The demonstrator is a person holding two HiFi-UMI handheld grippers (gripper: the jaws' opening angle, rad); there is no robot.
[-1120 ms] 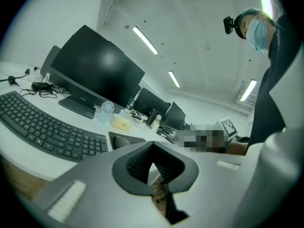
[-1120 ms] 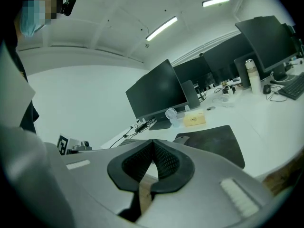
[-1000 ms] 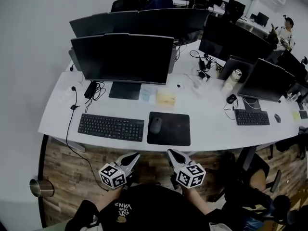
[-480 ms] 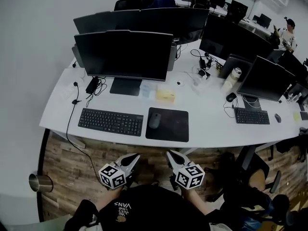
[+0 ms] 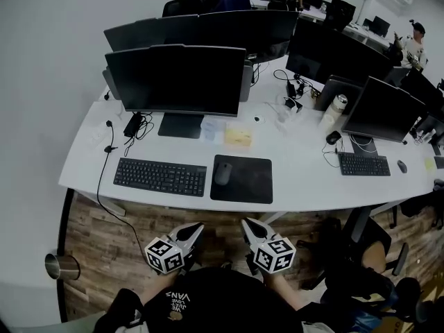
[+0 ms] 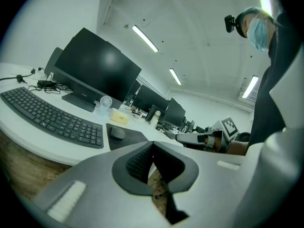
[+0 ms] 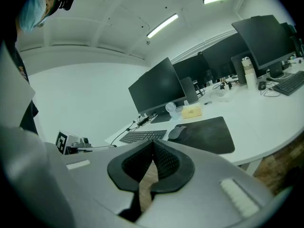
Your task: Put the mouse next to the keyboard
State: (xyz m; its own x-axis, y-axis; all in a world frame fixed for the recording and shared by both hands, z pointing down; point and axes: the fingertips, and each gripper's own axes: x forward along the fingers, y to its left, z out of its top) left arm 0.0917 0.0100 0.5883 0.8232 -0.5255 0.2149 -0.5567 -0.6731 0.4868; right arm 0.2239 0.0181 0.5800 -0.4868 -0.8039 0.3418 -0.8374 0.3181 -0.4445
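A grey mouse (image 5: 223,173) lies on the left part of a black mouse pad (image 5: 243,179), just right of a black keyboard (image 5: 160,176) on the white desk (image 5: 298,179). Both grippers hang below the desk's front edge, close to the person's chest. My left gripper (image 5: 193,231) is shut and holds nothing. My right gripper (image 5: 247,225) is shut and empty too. In the left gripper view the mouse (image 6: 117,133) sits beyond the keyboard (image 6: 47,115). The right gripper view has the mouse (image 7: 177,132) at the pad's (image 7: 209,134) near left corner.
A large monitor (image 5: 177,82) stands behind the keyboard, with a yellow pack (image 5: 238,137) and cables (image 5: 135,127) by its foot. More monitors, a second keyboard (image 5: 364,164) and a bottle (image 5: 337,106) are to the right. A metal bin (image 5: 61,266) stands on the wooden floor at the left.
The head view has shifted slightly; the desk sits a little higher in frame. Both grippers stay shut in about the same place.
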